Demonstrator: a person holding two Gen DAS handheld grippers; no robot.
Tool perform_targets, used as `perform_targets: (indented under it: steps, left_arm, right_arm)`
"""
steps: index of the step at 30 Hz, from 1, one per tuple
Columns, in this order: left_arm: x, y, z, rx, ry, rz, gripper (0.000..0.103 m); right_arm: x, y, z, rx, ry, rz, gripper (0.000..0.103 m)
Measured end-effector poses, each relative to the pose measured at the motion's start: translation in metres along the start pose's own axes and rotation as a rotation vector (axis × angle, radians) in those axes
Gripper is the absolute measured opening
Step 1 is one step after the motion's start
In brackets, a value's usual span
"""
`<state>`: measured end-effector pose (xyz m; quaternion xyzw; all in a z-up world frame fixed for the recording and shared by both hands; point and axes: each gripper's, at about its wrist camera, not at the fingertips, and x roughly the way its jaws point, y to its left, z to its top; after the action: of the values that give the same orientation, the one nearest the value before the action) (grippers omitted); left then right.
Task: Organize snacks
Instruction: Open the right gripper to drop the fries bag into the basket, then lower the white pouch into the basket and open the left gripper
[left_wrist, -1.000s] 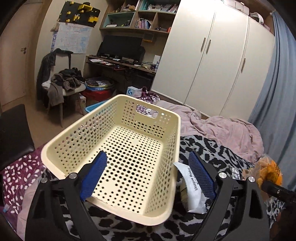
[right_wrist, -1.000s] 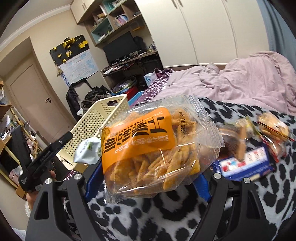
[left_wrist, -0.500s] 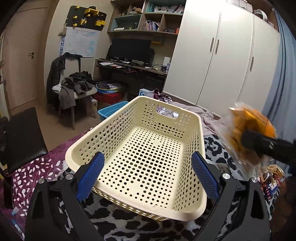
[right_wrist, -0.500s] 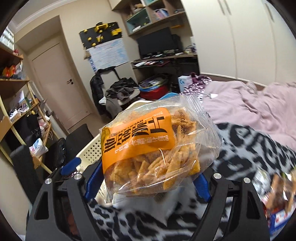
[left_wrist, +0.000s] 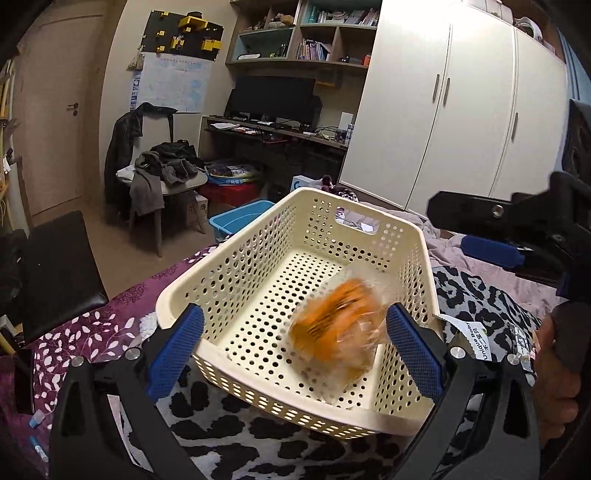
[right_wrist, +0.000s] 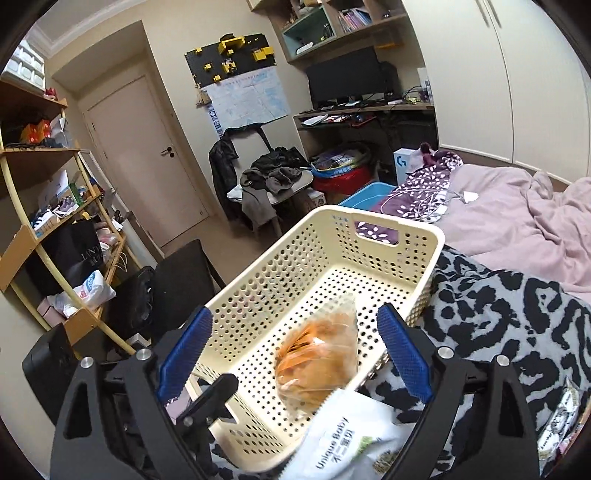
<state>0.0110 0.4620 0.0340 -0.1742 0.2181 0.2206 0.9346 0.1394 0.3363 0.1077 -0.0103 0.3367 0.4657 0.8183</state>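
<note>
A cream perforated basket (left_wrist: 240, 266) (right_wrist: 369, 218) sits on the leopard-print blanket. An orange snack bag (left_wrist: 340, 325) (right_wrist: 317, 362), blurred with motion, lies inside it near the front right wall. My right gripper (right_wrist: 294, 321) is open above the basket with nothing between its fingers. In the left wrist view the right gripper (left_wrist: 461, 229) shows beyond the basket's right wall. My left gripper (left_wrist: 293, 321) is open at the basket's near rim, holding nothing. A white snack packet (left_wrist: 472, 339) (right_wrist: 351, 439) lies against the outside of the basket's right wall.
The leopard-print blanket (right_wrist: 498, 314) covers the bed, with a pink duvet (right_wrist: 517, 229) behind it. More snack packets (right_wrist: 561, 417) lie at the far right. A person's hand (left_wrist: 554, 369) is at the right edge. Floor, chair and desk lie beyond the bed.
My right gripper swung the orange snack bag from the blanket over to the basket, opened and let it go. The bag now lies inside the basket. My left gripper stayed open.
</note>
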Motion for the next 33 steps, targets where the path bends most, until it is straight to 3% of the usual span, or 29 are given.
perform_targets:
  steps: [6, 15, 19, 33]
  left_arm:
    - [0.003, 0.001, 0.000, -0.001, 0.003, 0.000, 0.100]
    - [0.006, 0.000, 0.001, 0.001, 0.006, 0.002, 0.100]
    - [0.005, -0.001, 0.002, 0.003, 0.001, 0.007, 0.100]
    - [0.007, -0.001, 0.004, 0.007, 0.005, 0.006, 0.100]
  right_arm:
    - [-0.021, -0.019, -0.024, -0.041, 0.014, -0.021, 0.090]
    - [-0.040, -0.030, -0.060, -0.196, 0.102, 0.099, 0.092]
    - [-0.033, -0.024, -0.069, -0.285, 0.149, 0.083, 0.092]
    - [0.008, -0.031, -0.072, -0.345, 0.266, 0.045, 0.097]
